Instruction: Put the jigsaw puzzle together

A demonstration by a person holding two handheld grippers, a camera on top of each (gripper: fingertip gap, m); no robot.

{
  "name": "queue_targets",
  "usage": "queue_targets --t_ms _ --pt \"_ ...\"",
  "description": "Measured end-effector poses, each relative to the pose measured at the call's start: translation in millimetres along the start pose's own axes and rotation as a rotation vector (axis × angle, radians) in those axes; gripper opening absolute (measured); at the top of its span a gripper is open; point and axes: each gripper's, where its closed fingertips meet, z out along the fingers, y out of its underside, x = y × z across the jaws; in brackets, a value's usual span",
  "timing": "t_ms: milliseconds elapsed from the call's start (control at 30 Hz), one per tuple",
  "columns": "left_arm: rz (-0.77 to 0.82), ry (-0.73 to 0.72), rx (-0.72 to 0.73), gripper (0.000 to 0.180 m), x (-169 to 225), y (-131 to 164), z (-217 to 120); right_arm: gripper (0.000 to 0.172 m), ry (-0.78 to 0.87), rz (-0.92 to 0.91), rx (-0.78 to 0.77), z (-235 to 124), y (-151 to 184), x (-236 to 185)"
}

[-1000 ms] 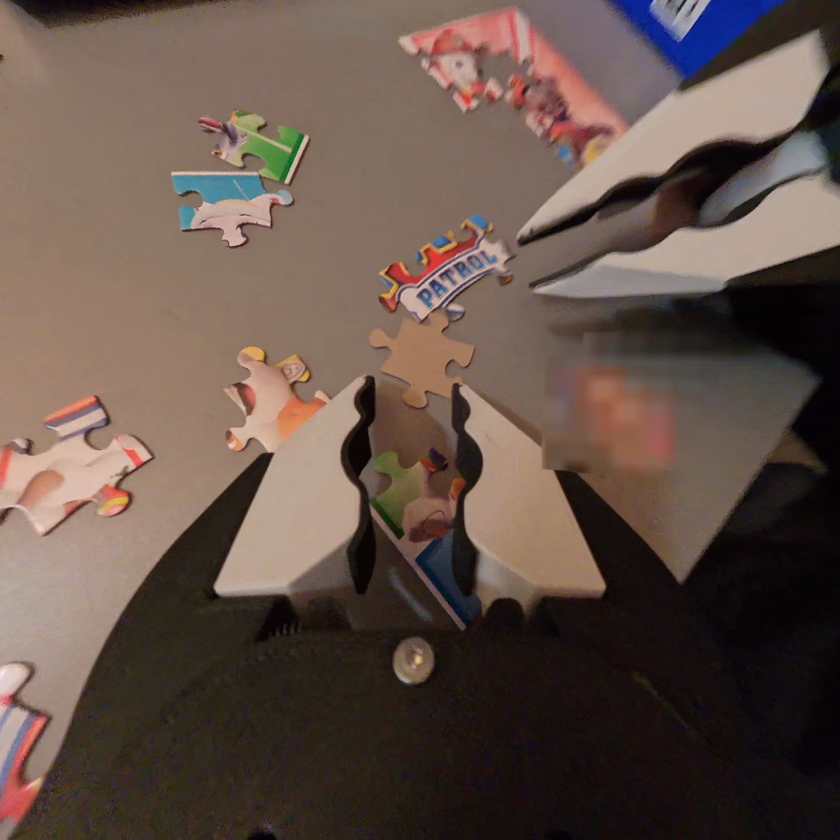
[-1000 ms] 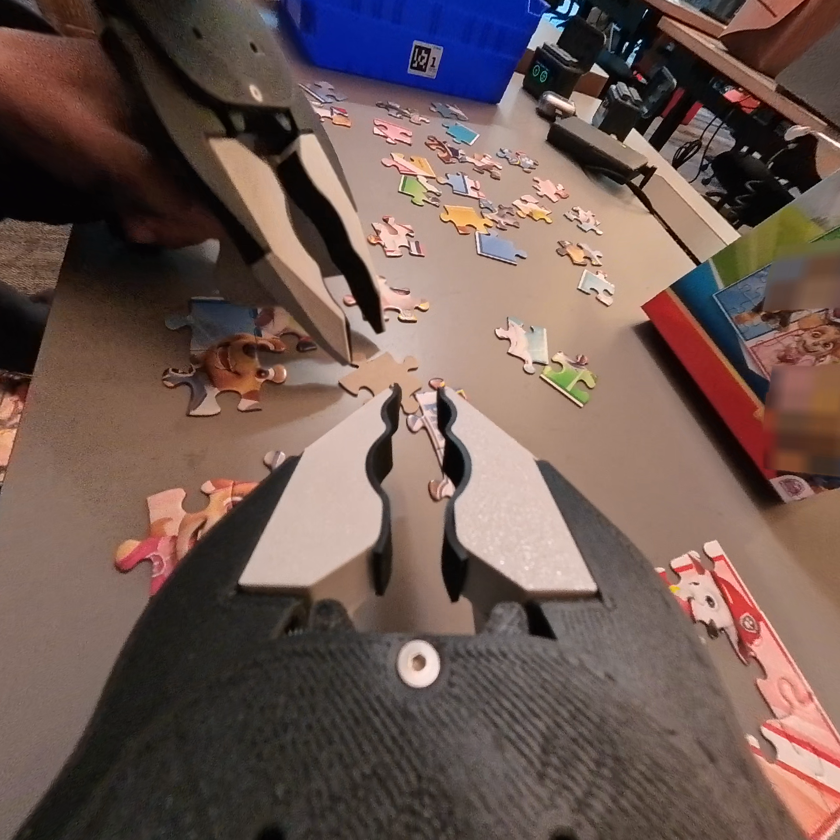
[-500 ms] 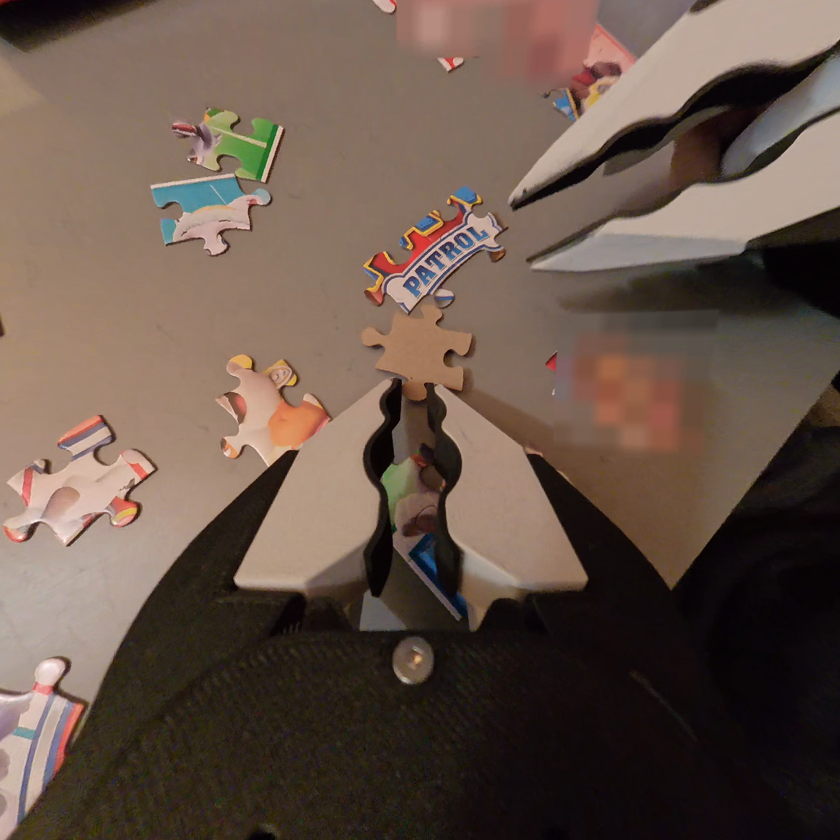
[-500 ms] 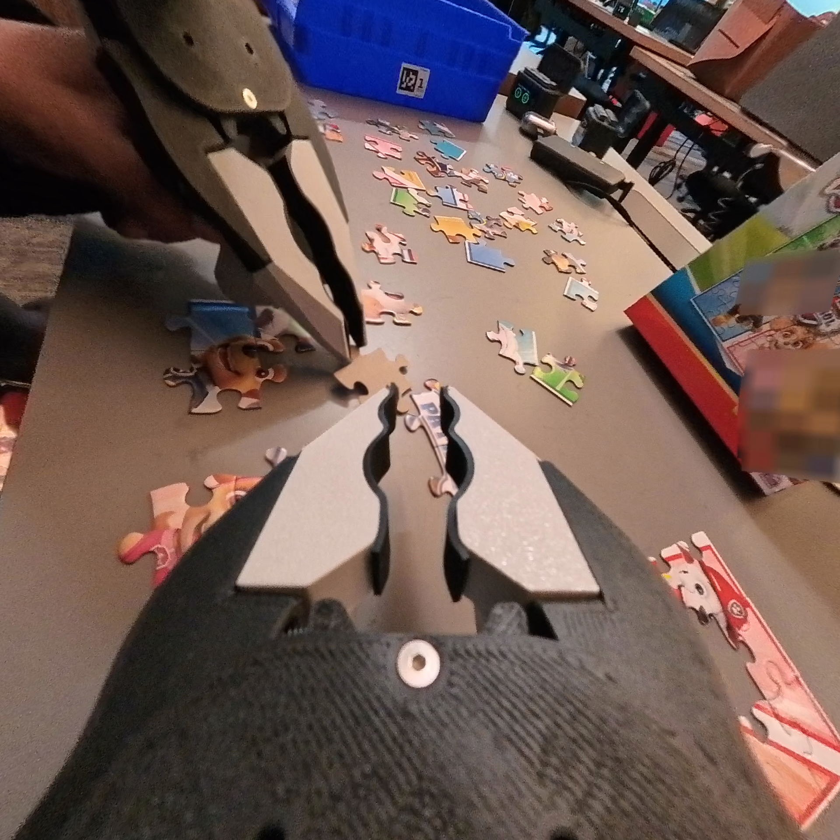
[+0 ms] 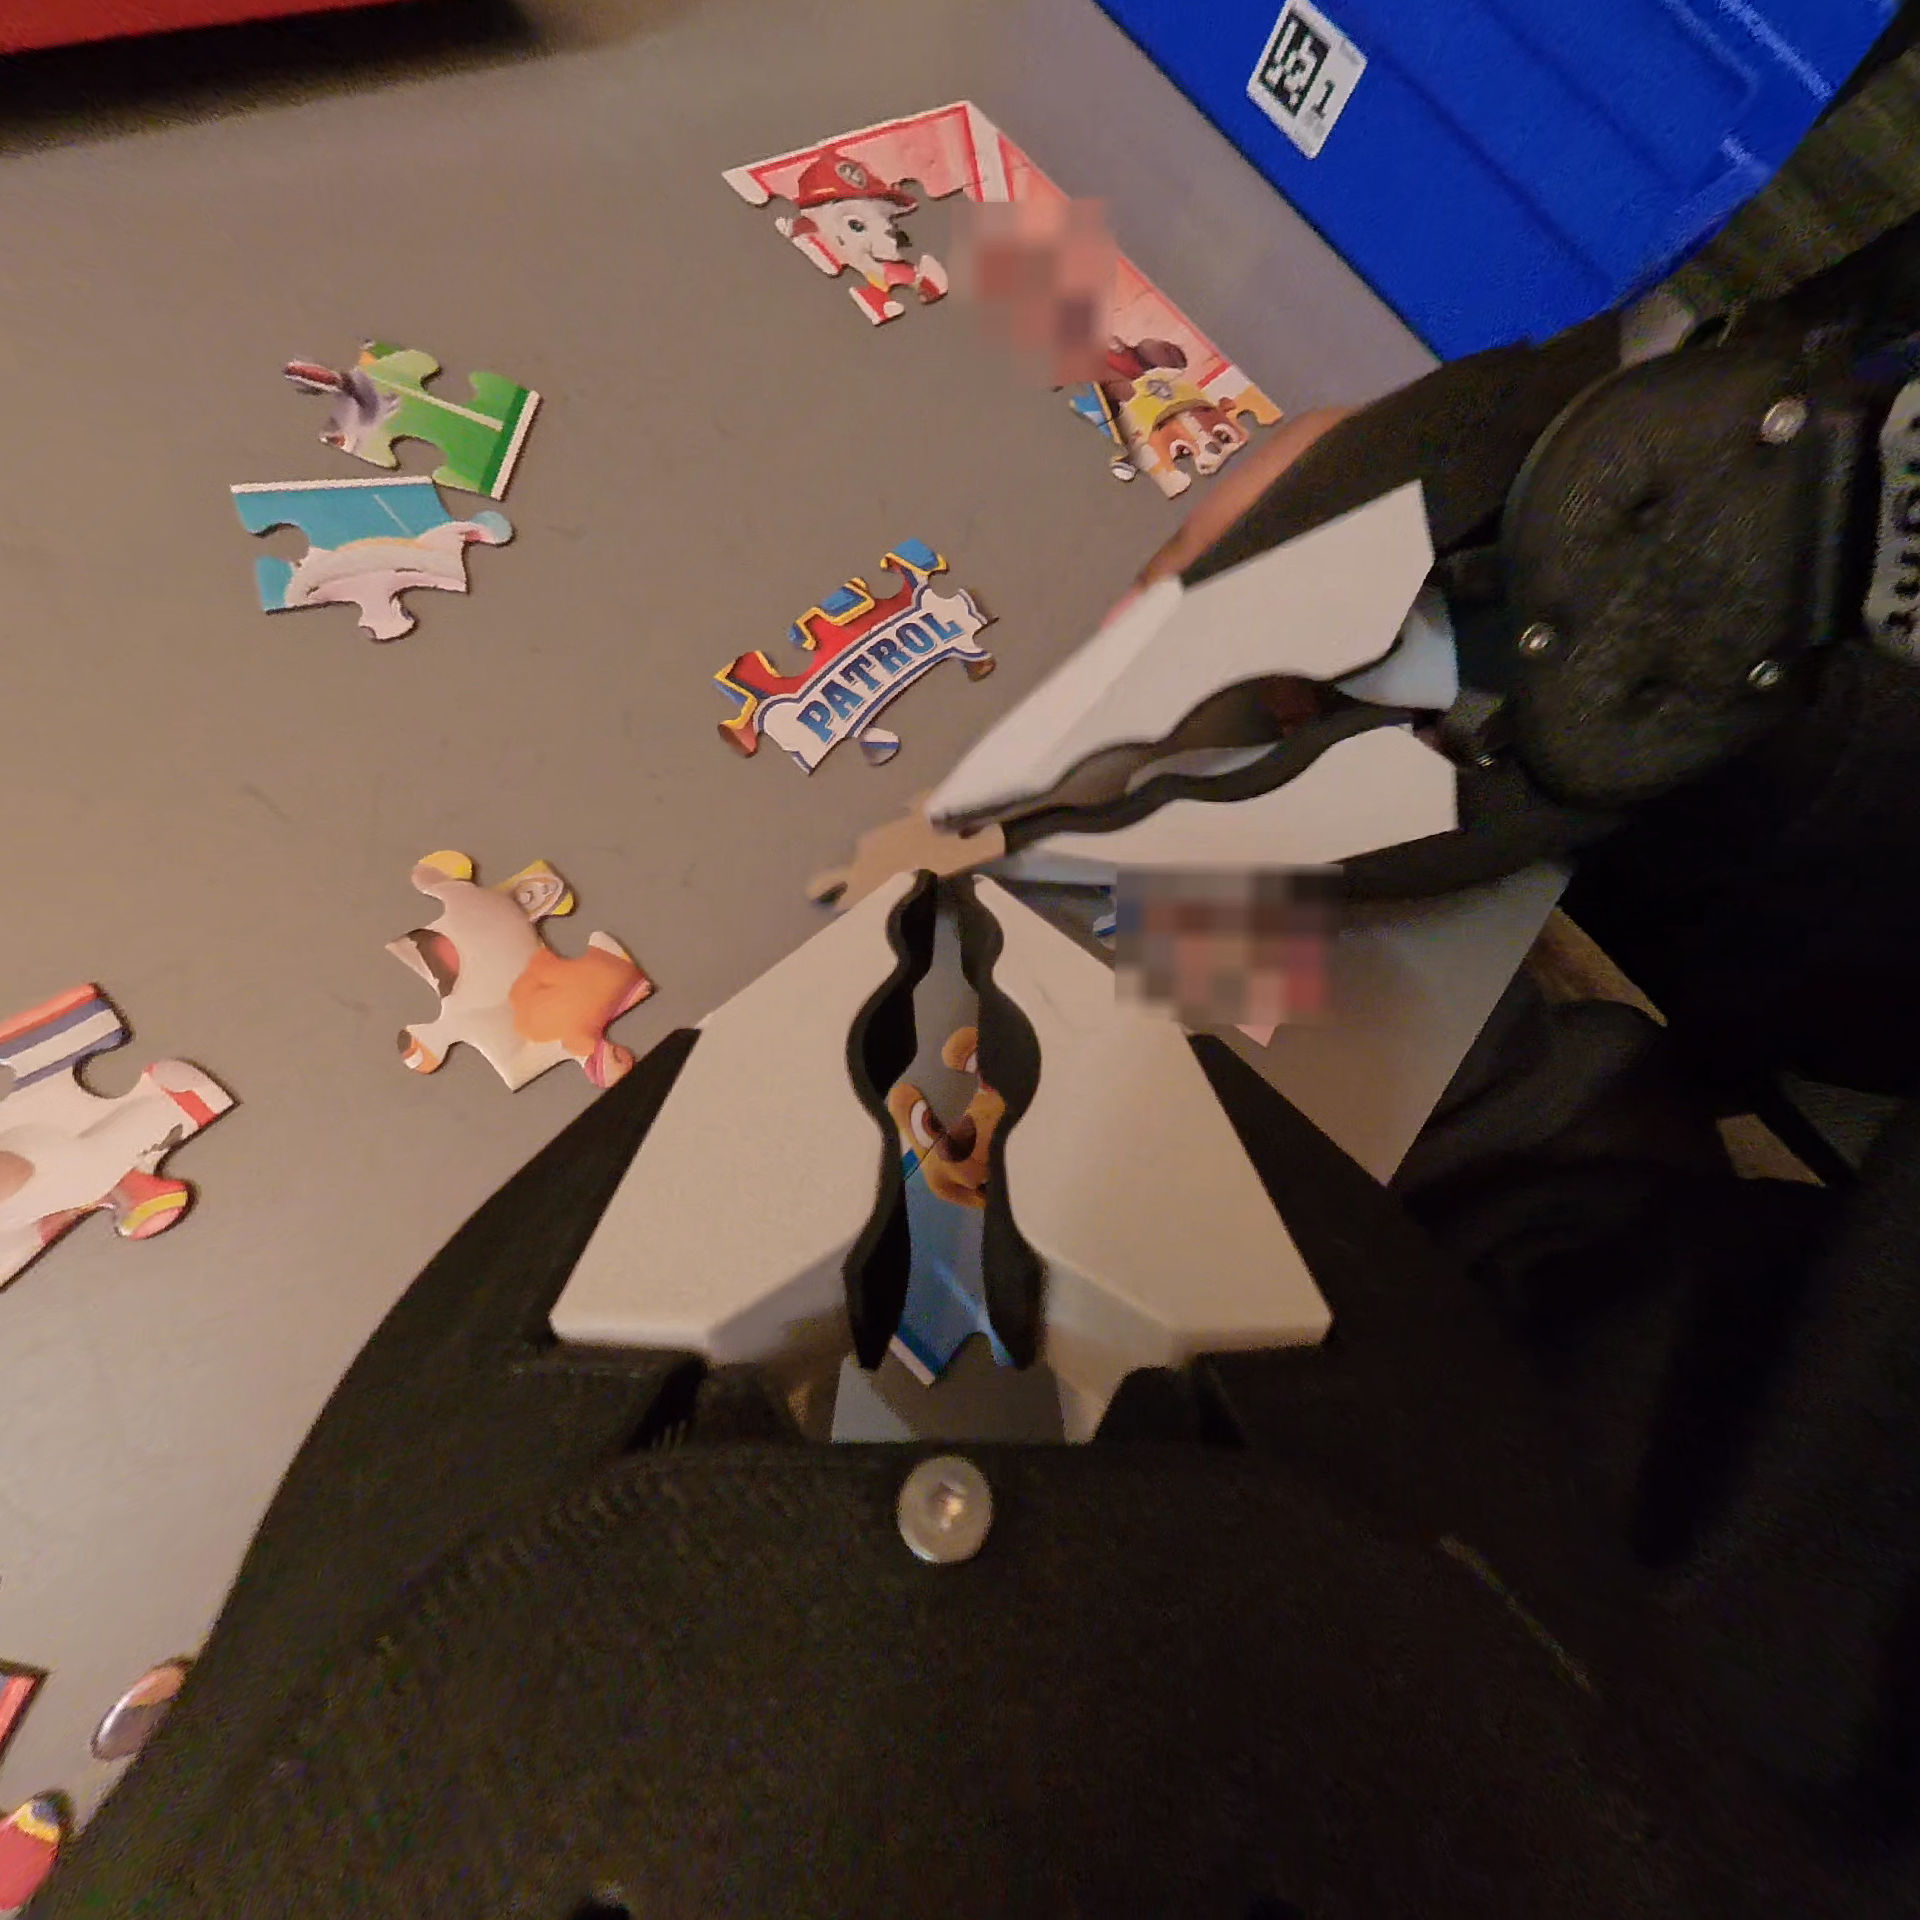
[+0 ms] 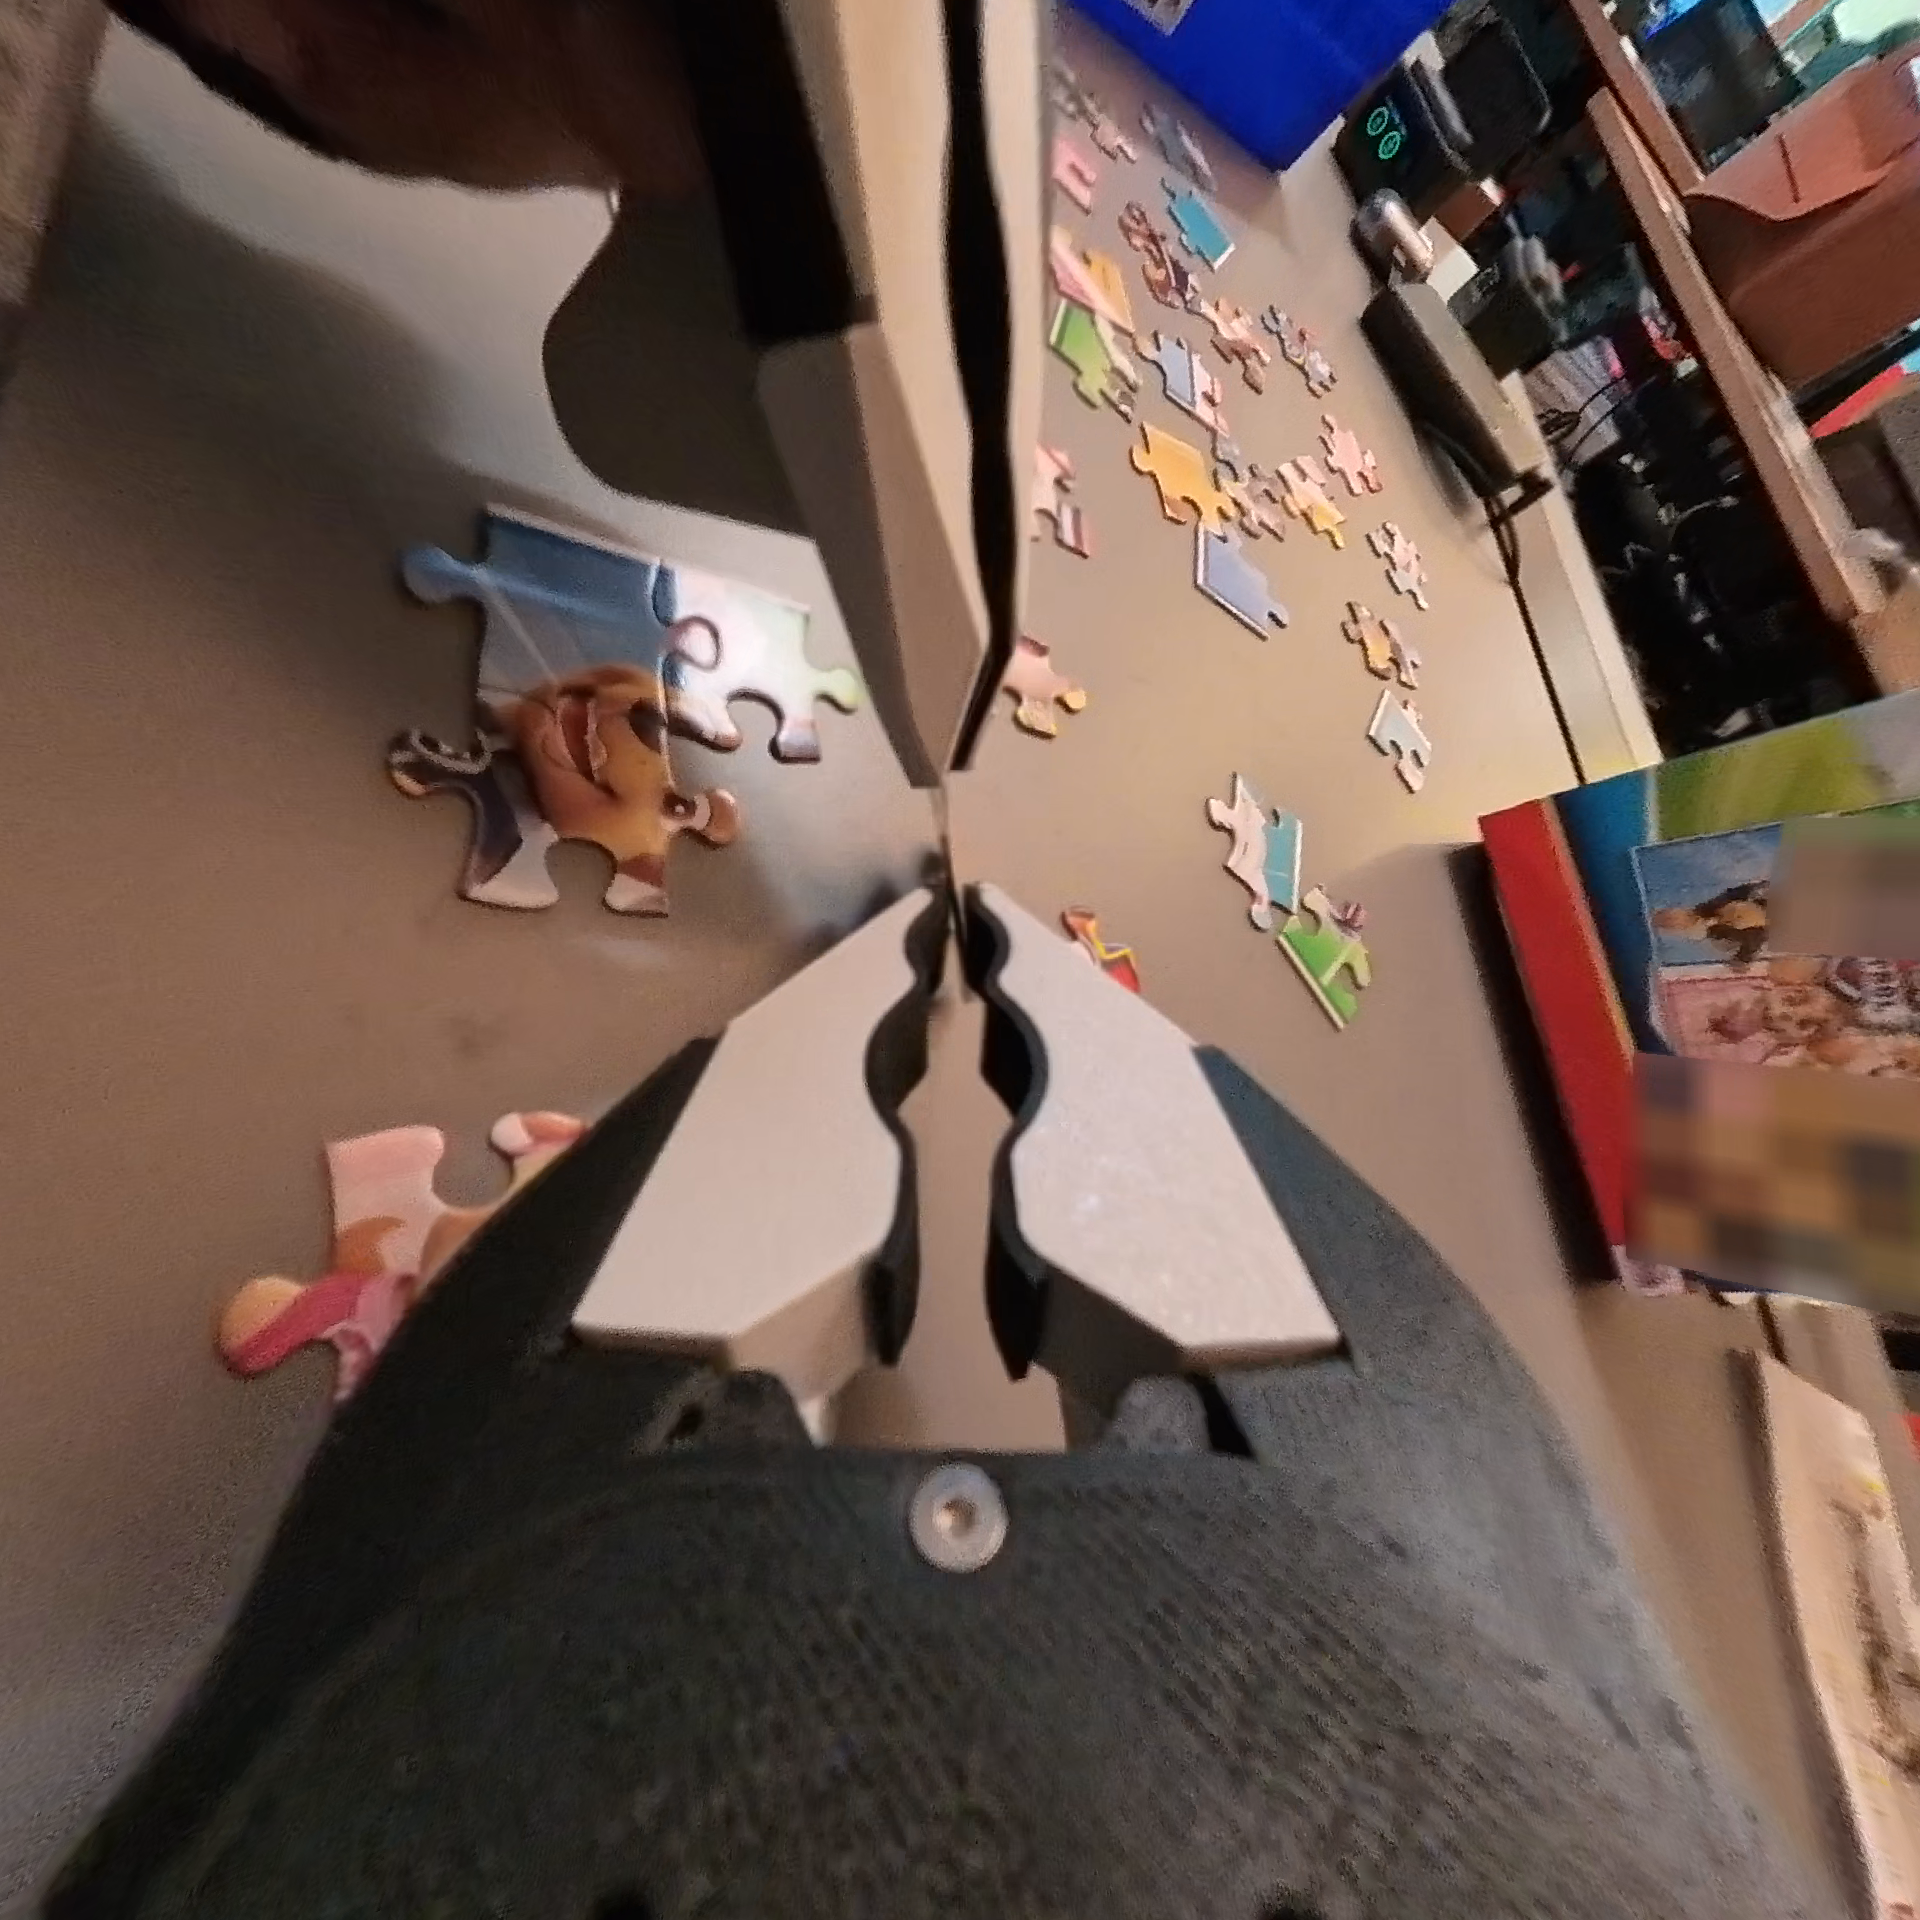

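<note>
- Left wrist view: your left gripper (image 5: 925,883) had its jaws drawn together at the tips, right at the lower edge of the brown-backed puzzle piece (image 5: 894,847). Your right gripper (image 5: 961,821) came in from the side and was pinching the other end of that piece. The piece was off the desk (image 5: 623,520), plain side up, just beside a red and blue lettered piece (image 5: 857,660), on the side away from the blue bin (image 5: 1558,156).
- Right wrist view: you saw the puzzle piece (image 6: 943,831) edge-on as a thin sliver. It ran from the closed jaws of your right gripper (image 6: 951,914) to the closed tips of your left gripper (image 6: 948,764). It was lifted above the desk, near the joined dog pieces (image 6: 582,727) and well apart from the picture box (image 6: 1714,935) at the desk's right edge.
- Handling, as a judgement: the piece looked like thin card, very light and fairly stiff. Its tabs would probably bend, so you would do best to hold it on the flat body.
</note>
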Motion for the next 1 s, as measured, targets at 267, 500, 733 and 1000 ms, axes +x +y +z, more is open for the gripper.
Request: queue_targets --t_ms 267,500,733,1000 --pt "-0.137 0.114 0.281 0.054 -1.3 -39.5 -26.5 0.000 -0.008 0.395 0.251 -25.9 -22.3 34.5" --pt "-0.406 0.464 0.464 0.034 29.9 -62.3 -27.3 0.000 -0.344 0.947 0.658 -59.7 -65.9 48.7" --pt "-0.477 0.489 0.608 0.000 14.4 -73.3 -51.3 0.000 -0.280 0.831 0.590 -56.1 -57.9 42.7" --pt "-0.425 0.489 0.454 0.000 23.5 -58.5 -41.9 0.030 -0.081 0.627 0.614 -66.9 -57.9 54.6"
